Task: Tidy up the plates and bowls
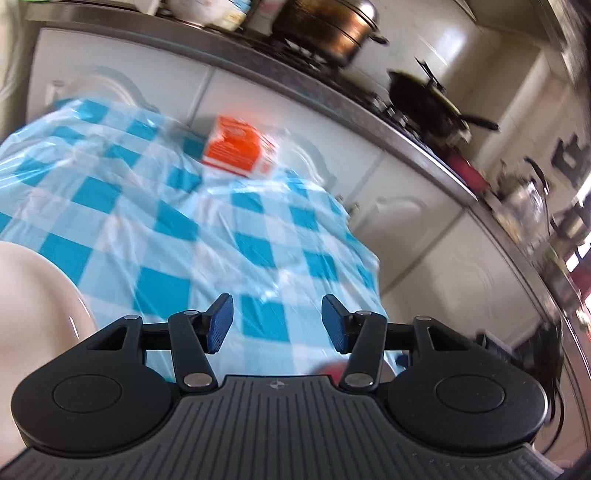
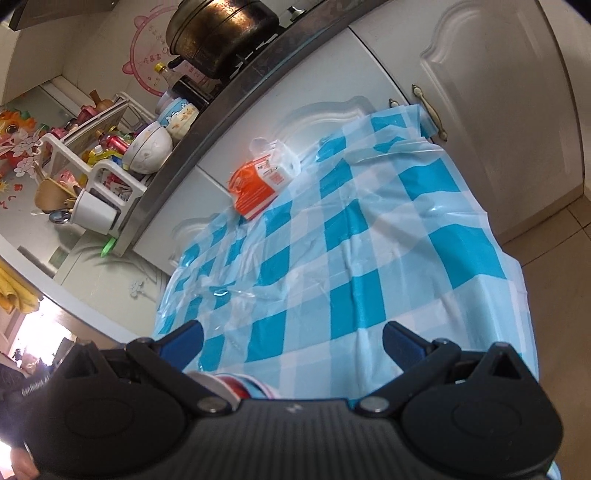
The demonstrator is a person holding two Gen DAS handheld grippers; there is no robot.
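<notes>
A cream plate (image 1: 33, 317) lies at the left edge of the left wrist view, on the blue-and-white checked tablecloth (image 1: 155, 206). My left gripper (image 1: 277, 321) hovers to its right over the cloth, open, with nothing between its blue pads. In the right wrist view my right gripper (image 2: 291, 341) stands wide open above the same cloth (image 2: 351, 258), nothing between its pads. Just under its body peeks part of a dish with a red, white and blue rim (image 2: 236, 386); most of it is hidden. A blurred red spot (image 1: 332, 369) shows under the left gripper.
An orange tissue pack (image 1: 236, 147) (image 2: 258, 184) lies near the table's far edge, against white cabinet doors (image 2: 480, 110). On the counter above stand a pot (image 1: 325, 29), a black pan (image 1: 424, 99), bowls (image 2: 149, 149) and a white rack (image 2: 92, 177). Tiled floor (image 2: 554, 258) lies to the right.
</notes>
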